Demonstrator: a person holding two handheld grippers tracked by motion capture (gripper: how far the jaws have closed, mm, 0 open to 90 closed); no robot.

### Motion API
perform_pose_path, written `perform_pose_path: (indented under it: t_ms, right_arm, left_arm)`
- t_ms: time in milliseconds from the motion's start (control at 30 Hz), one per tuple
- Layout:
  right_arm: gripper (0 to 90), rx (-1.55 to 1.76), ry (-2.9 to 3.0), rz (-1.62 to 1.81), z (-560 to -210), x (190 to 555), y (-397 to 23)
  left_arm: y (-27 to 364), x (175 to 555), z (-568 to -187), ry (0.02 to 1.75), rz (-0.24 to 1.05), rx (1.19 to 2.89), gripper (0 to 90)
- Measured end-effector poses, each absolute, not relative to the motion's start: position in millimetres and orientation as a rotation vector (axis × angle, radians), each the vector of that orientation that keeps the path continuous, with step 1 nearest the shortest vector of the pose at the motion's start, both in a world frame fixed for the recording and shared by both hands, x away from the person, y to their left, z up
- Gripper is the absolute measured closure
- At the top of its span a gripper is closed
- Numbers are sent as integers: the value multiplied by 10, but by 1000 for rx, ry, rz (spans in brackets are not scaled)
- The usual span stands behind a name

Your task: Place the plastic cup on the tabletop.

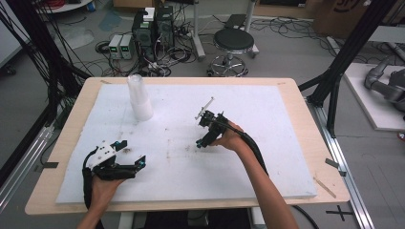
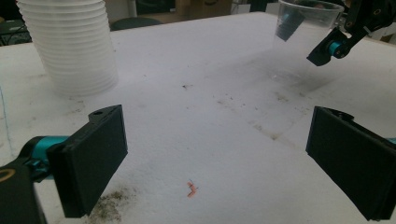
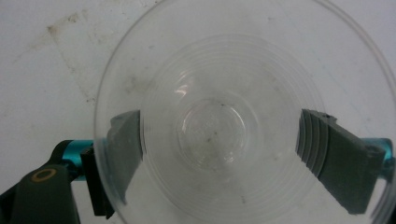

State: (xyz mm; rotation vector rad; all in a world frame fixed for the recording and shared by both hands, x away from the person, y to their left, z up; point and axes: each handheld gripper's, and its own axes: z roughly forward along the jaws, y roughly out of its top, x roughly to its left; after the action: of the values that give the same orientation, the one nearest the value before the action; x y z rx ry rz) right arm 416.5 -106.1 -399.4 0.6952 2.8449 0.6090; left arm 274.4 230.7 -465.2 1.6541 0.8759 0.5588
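White foam covers the table (image 1: 286, 143); the right gripper (image 3: 219, 154) looks down into a clear plastic cup (image 3: 233, 116), fingers spread. Left gripper (image 2: 215, 158) rests open, well apart.

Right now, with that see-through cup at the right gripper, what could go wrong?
The clear cup is thin and light. The right gripper has its jaws on either side of it, so a hard squeeze might crumple it and a loose one let it tip. The tall stack of cups stands nearby on the white sheet; a careless sweep could topple it.
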Motion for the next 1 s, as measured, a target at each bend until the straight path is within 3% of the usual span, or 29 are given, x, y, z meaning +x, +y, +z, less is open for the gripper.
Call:
perform_pose_path:
  t_ms: [233,500,667,1000]
  right_arm:
    - [144,687,2784,718,-3974,4051,-1237]
    - [145,741,2612,997,-3971,3707,-1723]
    - [145,802,2453,1165,-4049,3458,-2133]
    - [145,866,2250,1271,-4258,3205,-2528]
  left_arm:
    - [2308,2744,-4653,875,556,1653,53]
    - [2312,2750,-4653,878,550,1652,53]
    - [2314,2755,-4654,892,548,1648,53]
    - [2303,2744,-4653,883,564,1654,53]
